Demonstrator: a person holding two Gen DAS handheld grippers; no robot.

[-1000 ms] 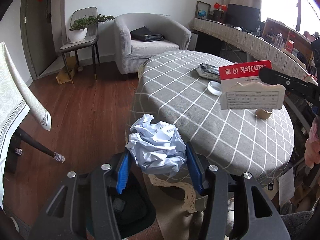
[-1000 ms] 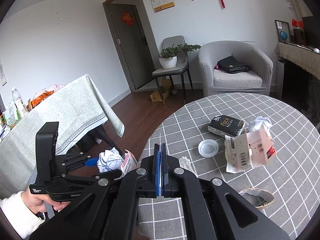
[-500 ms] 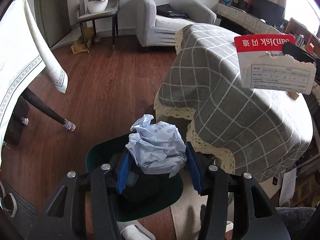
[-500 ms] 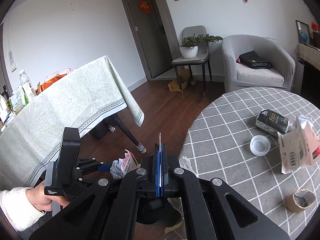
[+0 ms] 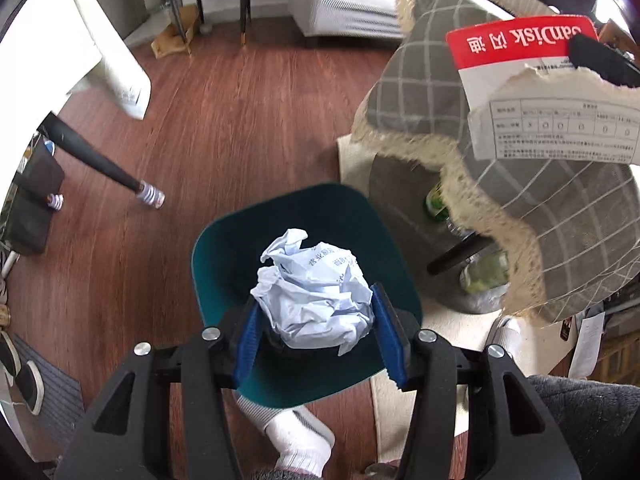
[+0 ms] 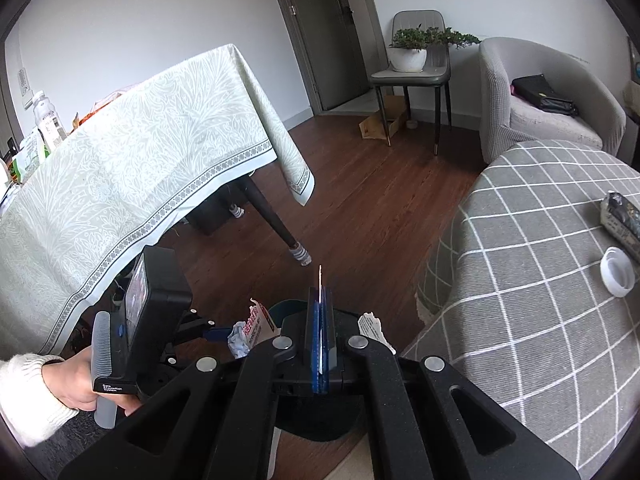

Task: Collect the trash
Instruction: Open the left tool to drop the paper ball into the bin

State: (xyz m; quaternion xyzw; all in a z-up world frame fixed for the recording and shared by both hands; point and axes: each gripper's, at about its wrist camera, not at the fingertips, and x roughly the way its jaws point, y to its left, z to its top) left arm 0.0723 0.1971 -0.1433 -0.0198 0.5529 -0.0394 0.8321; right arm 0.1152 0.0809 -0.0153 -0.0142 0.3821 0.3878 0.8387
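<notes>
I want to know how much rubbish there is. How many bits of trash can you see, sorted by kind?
Crumpled paper ball, in the left tongs above the green bin: 1
Torn SanDisk card, in the right tongs: 1
White plastic lid on the checked tablecloth: 1
Dark packet on the tablecloth: 1
Total: 4

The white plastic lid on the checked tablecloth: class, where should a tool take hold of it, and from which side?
Grip the white plastic lid across its raised rim, coming straight down from above. It lies flat and open side up on the checked tablecloth, so the thin rim wall is the only edge to pinch; from the side, the low profile probably gives little purchase.
</notes>
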